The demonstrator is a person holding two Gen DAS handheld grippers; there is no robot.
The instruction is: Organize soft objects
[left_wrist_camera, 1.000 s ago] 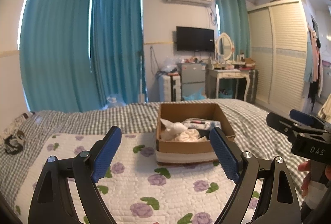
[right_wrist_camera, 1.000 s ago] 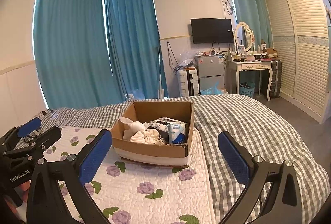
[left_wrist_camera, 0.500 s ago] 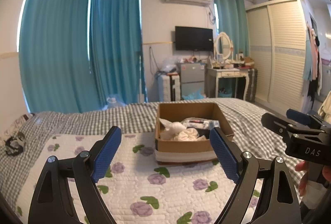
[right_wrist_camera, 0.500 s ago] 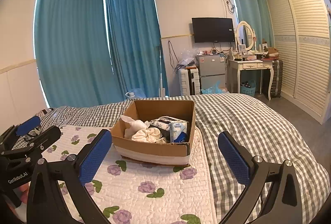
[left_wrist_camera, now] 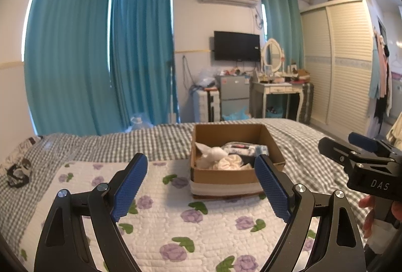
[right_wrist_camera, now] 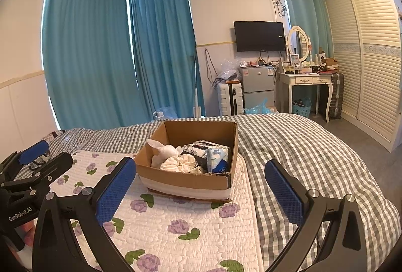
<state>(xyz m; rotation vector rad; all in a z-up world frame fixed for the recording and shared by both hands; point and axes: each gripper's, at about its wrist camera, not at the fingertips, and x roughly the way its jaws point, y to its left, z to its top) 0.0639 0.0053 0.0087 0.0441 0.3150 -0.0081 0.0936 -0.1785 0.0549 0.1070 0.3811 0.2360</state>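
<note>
A cardboard box (left_wrist_camera: 233, 175) (right_wrist_camera: 186, 180) stands on a white quilted mat with purple flowers (left_wrist_camera: 160, 216) (right_wrist_camera: 176, 224) on the bed. In it lie a white plush (right_wrist_camera: 164, 152), a cream scrunchie (right_wrist_camera: 179, 162), patterned fabric and a blue-white tissue pack (right_wrist_camera: 217, 159). My left gripper (left_wrist_camera: 201, 190) is open and empty, held above the mat in front of the box. My right gripper (right_wrist_camera: 201, 192) is open and empty, also short of the box. A dark patterned soft item (left_wrist_camera: 17, 171) lies on the checked bedspread at far left.
The grey checked bedspread (right_wrist_camera: 301, 146) covers the bed around the mat. Beyond the bed stand teal curtains (right_wrist_camera: 100, 58), a small fridge (right_wrist_camera: 257, 88), a white dressing table (right_wrist_camera: 305, 86) and a louvred wardrobe (right_wrist_camera: 371, 58). The right gripper shows at the left view's right edge (left_wrist_camera: 364, 159).
Both views have tilted up slightly, so the box and bed sit lower in frame. Both grippers stay open and empty.
</note>
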